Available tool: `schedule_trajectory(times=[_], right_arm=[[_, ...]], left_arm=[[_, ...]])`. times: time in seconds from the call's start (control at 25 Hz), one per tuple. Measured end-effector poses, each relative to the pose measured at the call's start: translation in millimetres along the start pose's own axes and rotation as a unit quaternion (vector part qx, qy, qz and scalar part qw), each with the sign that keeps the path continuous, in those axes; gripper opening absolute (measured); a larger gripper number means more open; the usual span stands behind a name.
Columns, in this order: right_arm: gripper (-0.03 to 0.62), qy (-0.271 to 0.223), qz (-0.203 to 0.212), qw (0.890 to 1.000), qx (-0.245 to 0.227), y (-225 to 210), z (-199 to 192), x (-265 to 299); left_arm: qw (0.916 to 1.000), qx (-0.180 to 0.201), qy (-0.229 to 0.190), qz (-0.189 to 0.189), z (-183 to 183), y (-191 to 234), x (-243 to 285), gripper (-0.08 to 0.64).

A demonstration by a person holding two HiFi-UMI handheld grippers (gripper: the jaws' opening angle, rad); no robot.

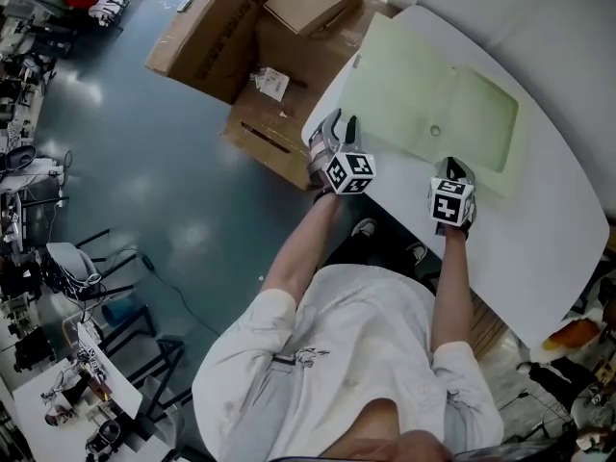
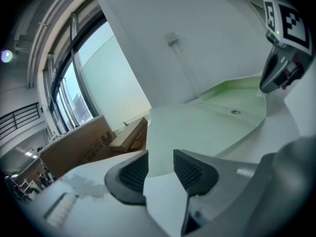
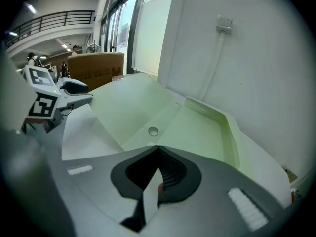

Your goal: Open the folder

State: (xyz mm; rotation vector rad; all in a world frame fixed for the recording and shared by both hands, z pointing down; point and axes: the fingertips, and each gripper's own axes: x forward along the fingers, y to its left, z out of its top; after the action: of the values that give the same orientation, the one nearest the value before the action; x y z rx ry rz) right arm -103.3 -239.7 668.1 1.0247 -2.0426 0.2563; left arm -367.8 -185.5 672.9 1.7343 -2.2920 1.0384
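A pale green folder [image 1: 414, 94] lies opened out on the white table [image 1: 539, 248], its flap spread to the left and a snap button [image 1: 435, 130] at its middle. My left gripper [image 1: 339, 131] is at the table's left edge beside the flap. In the left gripper view its jaws [image 2: 160, 158] stand open, with the flap's corner [image 2: 197, 132] just beyond the pads and nothing pressed. My right gripper [image 1: 454, 169] sits at the folder's near edge. In the right gripper view its tips [image 3: 158, 148] meet, shut, right at the folder's [image 3: 143, 107] edge.
Several cardboard boxes [image 1: 260, 37] stand on the floor just off the table's left end. A white wall with a cable and socket [image 3: 223, 21] runs behind the table. The person's body is close against the table's near edge.
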Motion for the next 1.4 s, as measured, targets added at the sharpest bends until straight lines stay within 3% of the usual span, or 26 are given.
schedule_trajectory(times=[0.36,0.6,0.84,1.04,1.4], right_arm=[[0.002,0.002,-0.009,1.0,-0.023,1.5,0.9,-2.4],[0.002,0.002,-0.004,1.0,-0.013,-0.6,0.7,0.0],[0.002,0.003,-0.006,1.0,-0.023,0.4,-0.1,-0.9],[0.002,0.004,-0.004,1.0,-0.019,0.0,-0.6,-1.2],[0.002,-0.001,-0.01,1.0,-0.021,0.6,0.2,-2.0]], left_arm=[[0.9969,-0.017,0.035,-0.069,-5.7,-34.8,21.8,0.152],[0.991,-0.022,0.071,-0.111,-16.8,-49.2,32.2,0.147],[0.9854,-0.01,0.104,-0.134,-27.1,-62.4,37.7,0.105],[0.9841,-0.007,0.108,-0.141,-26.8,-70.9,36.0,0.0],[0.9838,-0.017,0.106,-0.143,-28.2,-72.1,35.5,-0.001]])
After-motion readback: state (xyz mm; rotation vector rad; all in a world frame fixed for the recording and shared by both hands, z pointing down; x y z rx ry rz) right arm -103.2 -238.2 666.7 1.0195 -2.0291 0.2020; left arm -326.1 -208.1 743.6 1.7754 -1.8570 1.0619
